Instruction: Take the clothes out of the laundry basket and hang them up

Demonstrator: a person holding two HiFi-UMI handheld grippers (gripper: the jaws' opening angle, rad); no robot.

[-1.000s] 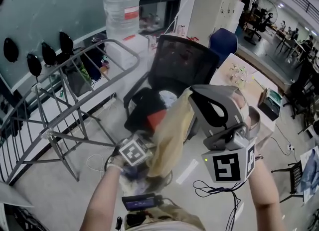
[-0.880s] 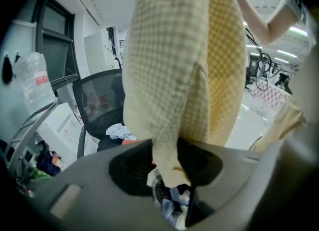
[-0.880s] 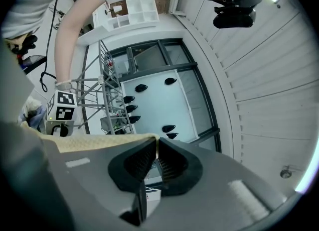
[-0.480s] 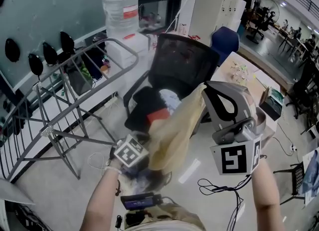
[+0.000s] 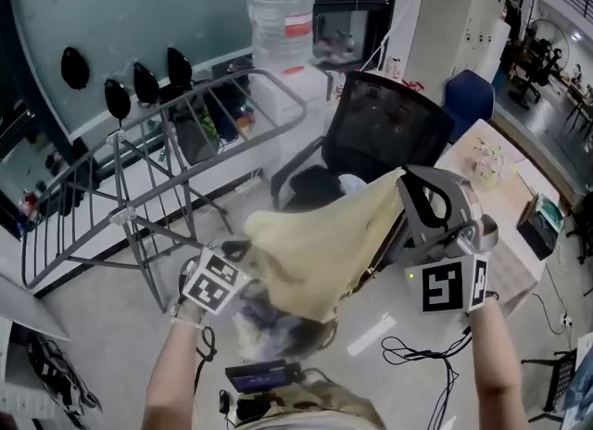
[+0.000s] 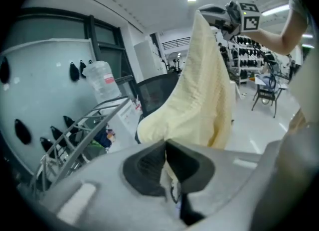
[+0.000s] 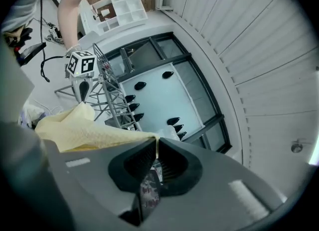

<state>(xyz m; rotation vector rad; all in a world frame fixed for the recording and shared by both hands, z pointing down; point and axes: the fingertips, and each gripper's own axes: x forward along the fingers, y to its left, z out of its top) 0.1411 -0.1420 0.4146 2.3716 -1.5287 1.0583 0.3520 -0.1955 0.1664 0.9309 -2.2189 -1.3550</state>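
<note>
— So, where do we stand, left to right?
— One drying rack (image 5: 139, 169) at far left. Next our left gripper (image 6: 166, 149), jaws pinched shut on one corner of the single pale yellow cloth (image 5: 315, 243). The cloth spans rightward in mid-air, long axis running gripper to gripper, up to our right gripper (image 7: 156, 148), clamped on its other edge.
— Which hand leads?
— We judge the left; it sits nearer the rack, which lies left of the cloth.
</note>
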